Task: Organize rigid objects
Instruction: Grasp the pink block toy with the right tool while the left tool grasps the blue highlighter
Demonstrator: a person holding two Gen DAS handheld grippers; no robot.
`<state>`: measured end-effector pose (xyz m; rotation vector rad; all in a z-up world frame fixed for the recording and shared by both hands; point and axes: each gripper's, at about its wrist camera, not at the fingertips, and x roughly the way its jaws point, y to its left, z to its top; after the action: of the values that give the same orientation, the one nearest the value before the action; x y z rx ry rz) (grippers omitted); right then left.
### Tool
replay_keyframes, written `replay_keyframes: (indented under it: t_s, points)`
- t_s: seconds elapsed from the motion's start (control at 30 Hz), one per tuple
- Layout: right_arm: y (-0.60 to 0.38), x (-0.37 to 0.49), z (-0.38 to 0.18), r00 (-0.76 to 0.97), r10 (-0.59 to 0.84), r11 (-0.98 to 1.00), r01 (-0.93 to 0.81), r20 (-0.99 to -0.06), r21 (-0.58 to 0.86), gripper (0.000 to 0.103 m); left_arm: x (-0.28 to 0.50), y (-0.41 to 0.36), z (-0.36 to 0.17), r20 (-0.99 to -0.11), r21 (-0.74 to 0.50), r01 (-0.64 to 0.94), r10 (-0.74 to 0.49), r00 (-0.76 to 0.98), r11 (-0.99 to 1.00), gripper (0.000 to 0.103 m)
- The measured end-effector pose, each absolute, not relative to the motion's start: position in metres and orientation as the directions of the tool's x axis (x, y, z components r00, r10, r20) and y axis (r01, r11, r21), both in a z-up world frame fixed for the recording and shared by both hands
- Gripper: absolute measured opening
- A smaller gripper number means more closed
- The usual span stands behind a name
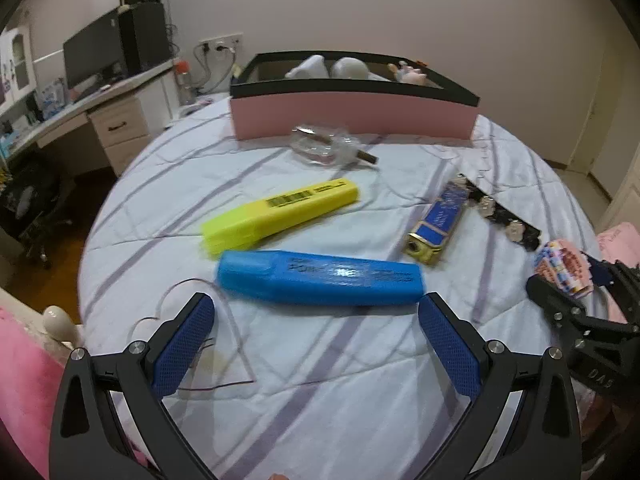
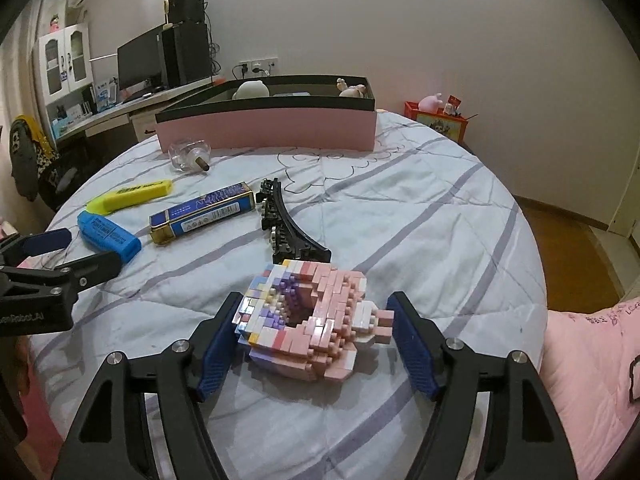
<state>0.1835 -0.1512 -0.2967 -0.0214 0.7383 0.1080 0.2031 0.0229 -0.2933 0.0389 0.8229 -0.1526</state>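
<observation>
Right wrist: left gripper (image 2: 86,250) body reads "Robot_AI"; blue tin (image 2: 202,213) text unreadable.

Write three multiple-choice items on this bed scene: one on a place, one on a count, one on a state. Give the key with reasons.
1. Where does the pink pastel toy-brick model sit?
A. inside the box
B. between the right gripper's fingers, on the quilt
C. on the desk

2. How many chunky highlighter pens lie on the striped white quilt?
A. one
B. two
C. four

3. How does the left gripper stand?
A. open, holding nothing
C. shut on the blue tin
B. shut on the glass bottle

Key:
1 B: the model lies between the blue pads, a gap showing on its right side.
2 B: only the yellow highlighter and the blue highlighter are there.
3 A: its pads are spread, nothing between them, the blue highlighter just beyond the tips.
</observation>
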Motion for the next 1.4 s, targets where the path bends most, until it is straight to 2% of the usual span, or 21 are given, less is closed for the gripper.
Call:
replay_keyframes:
  t_s: [0.17,0.33,0.5,0.7,0.87,1.07,1.2,1.27,1.37,1.4]
  points:
    - [-0.151,0.184,-0.297,0.742,0.092,0.994,-0.106,-0.664,0.018,0.076,0.211,0.024,-0.293,-0.74,-0.052,0.12,-0.119,0.662,0.991,0.103]
    - [-0.151,0.186,-0.298,0.741,0.096,0.994,-0.112,-0.664,0.019,0.077,0.214,0.031,-0.287,-0.731,-0.137,0.094,-0.165,0.663,0.986,0.103]
    - [-0.151,0.188,-0.298,0.74,0.099,0.993,-0.116,-0.666,0.019,0.078,0.225,0.02,-0.297,-0.766,-0.053,0.058,-0.078,0.638,0.997,0.103]
    - [-0.151,0.189,-0.298,0.735,0.108,0.992,-0.126,-0.669,0.021,0.079,0.206,0.028,-0.295,-0.77,0.042,0.057,-0.004,0.638,0.998,0.103]
    - [-0.152,0.189,-0.298,0.733,0.105,0.992,-0.123,-0.672,0.02,0.079,0.19,0.055,-0.29,-0.771,0.063,-0.004,0.051,0.635,0.998,0.103]
    - [-0.151,0.19,-0.298,0.73,0.102,0.992,-0.123,-0.675,0.017,0.079,0.201,0.062,-0.294,-0.777,-0.014,-0.039,0.013,0.63,0.999,0.103]
    - [-0.152,0.19,-0.297,0.727,0.108,0.991,-0.129,-0.678,0.019,0.079,0.212,0.06,-0.295,-0.765,-0.006,-0.07,0.041,0.642,0.998,0.102]
    - [-0.151,0.191,-0.297,0.726,0.108,0.991,-0.129,-0.68,0.019,0.079,0.213,0.063,-0.295,-0.768,0.008,-0.088,0.062,0.638,0.996,0.086]
    - [-0.151,0.191,-0.297,0.726,0.108,0.991,-0.129,-0.68,0.02,0.079,0.209,0.065,-0.294,-0.759,-0.007,-0.024,0.011,0.651,1.0,0.062]
    - [-0.151,0.191,-0.297,0.727,0.107,0.992,-0.128,-0.678,0.02,0.079,0.207,0.063,-0.293,-0.751,-0.007,0.005,-0.009,0.66,1.0,0.051]
